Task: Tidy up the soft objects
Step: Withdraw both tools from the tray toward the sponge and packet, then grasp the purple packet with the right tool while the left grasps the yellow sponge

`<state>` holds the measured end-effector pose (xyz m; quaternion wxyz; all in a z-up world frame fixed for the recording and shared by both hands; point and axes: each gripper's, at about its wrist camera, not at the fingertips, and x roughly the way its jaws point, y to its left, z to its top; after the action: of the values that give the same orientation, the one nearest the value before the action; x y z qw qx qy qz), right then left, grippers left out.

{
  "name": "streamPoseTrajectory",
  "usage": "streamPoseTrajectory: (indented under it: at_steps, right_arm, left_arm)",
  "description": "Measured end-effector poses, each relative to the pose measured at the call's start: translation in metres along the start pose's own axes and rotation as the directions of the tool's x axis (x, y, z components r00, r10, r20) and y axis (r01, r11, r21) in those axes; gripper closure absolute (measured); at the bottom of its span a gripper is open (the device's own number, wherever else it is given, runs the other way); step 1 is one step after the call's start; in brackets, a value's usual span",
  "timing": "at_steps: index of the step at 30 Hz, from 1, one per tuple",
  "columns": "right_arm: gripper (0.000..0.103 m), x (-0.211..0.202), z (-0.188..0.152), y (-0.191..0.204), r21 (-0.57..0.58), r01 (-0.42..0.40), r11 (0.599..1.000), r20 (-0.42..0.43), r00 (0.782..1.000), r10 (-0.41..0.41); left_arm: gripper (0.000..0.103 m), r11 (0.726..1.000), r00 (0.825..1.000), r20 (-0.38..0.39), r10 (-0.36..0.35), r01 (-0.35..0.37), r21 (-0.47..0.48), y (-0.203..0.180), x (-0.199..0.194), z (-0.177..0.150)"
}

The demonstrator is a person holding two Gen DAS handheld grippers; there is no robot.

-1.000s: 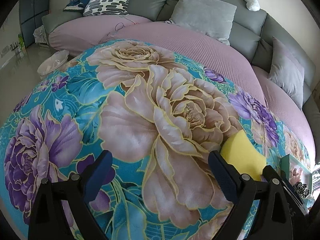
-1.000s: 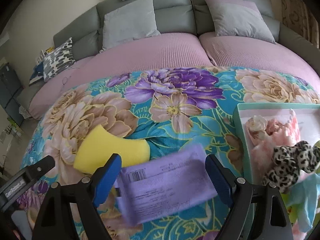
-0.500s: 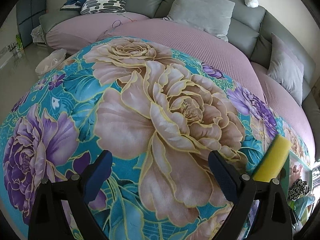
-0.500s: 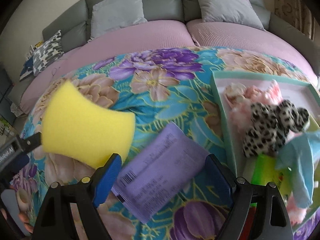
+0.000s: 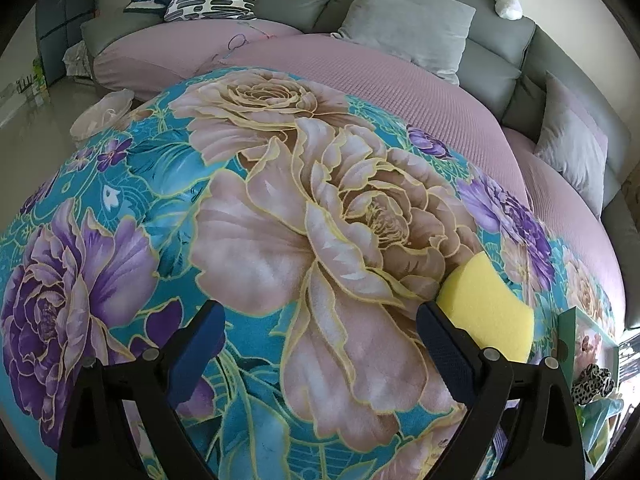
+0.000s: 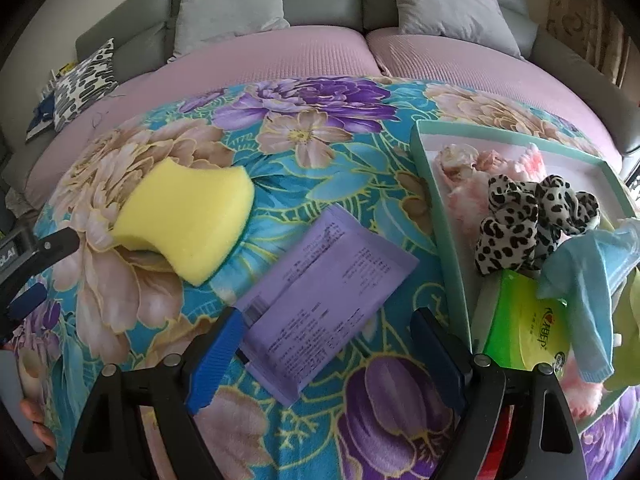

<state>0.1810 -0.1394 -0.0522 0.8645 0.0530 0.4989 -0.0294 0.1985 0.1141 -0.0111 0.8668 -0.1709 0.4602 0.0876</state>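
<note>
The floral blanket fills both views, and on it the yellow sponge lies left of centre, long axis running near-left to far-right, with the purple packet beside it slanting the same way. Only the right view shows the packet and the whole green tray with its leopard cloth; the left view shows just the sponge and the tray's corner at its right edge. The right gripper hangs wide open over the packet's near end, holding nothing; the left gripper is also wide open and empty.
</note>
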Motion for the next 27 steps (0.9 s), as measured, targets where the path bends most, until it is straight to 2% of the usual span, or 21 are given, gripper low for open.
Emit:
streamPoseTrajectory:
  at_steps: [13, 24, 27]
  right_arm:
    - [0.015, -0.015, -0.003, 0.006, 0.024, -0.084, 0.996, -0.052, 0.995, 0.086]
    - [0.014, 0.005, 0.005, 0.007, 0.022, -0.018, 1.000, -0.075, 0.997, 0.020]
    - [0.015, -0.001, 0.008, 0.006, -0.001, -0.027, 1.000, -0.049, 0.998, 0.027]
  left_arm:
    - [0.006, 1.000, 1.000, 0.004, -0.011, 0.011, -0.023, 0.007, -0.003, 0.001]
    - [0.006, 0.999, 1.000, -0.004, -0.026, 0.026, -0.041, 0.011, -0.002, 0.001]
    - [0.006, 0.999, 1.000, -0.005, -0.024, 0.024, -0.048, 0.014, -0.002, 0.001]
